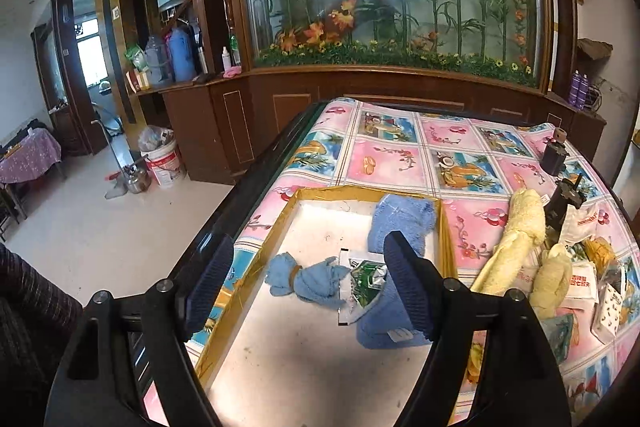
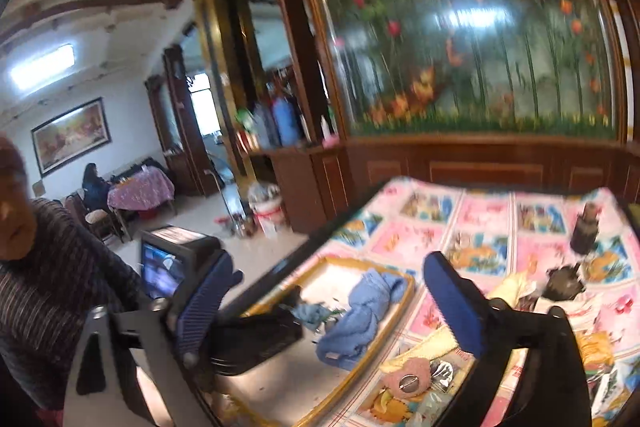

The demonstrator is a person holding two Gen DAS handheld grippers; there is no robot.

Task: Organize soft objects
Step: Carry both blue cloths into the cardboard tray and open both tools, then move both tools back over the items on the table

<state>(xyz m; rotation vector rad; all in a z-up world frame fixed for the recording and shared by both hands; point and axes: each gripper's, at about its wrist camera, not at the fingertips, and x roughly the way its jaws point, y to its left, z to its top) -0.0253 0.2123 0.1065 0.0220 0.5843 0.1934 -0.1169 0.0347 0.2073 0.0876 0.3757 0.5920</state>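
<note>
Left gripper [image 1: 308,287]: fingers spread wide, nothing between the blue ribbed pads [image 1: 408,291]; hovers over the near part of the shallow gold-rimmed box [image 1: 276,227].

Right gripper [image 2: 332,307]: fingers likewise spread, nothing held; raised above the table, picture blurred; the left gripper's black body [image 2: 256,335] shows just past its left finger.

Box contents, placed from the left gripper: knotted blue cloth [image 1: 308,277] between the fingers, a band round its left end; green-and-white packet [image 1: 364,281] touching that cloth, lying just inside the right finger; large blue towel [image 1: 400,227] behind and under the right finger, running from the box's far right corner to the near side; same towel [image 2: 360,315] seen between the right gripper's fingers.

Outside the box, right of the left gripper's right finger: long yellow plush towel [image 1: 516,235] on the patterned tablecloth [image 1: 400,147], one end near the box rim; second yellow piece [image 1: 554,279] just beside it; white printed packets [image 1: 580,279] touching these, text too small to read; dark bottle [image 1: 554,151] well beyond, near the far right edge.

Under the right gripper: pink ring-shaped item [image 2: 408,379], blurred, kind not determinable.

Left margin of the right wrist view: person in a dark striped sleeve [image 2: 48,287].
</note>
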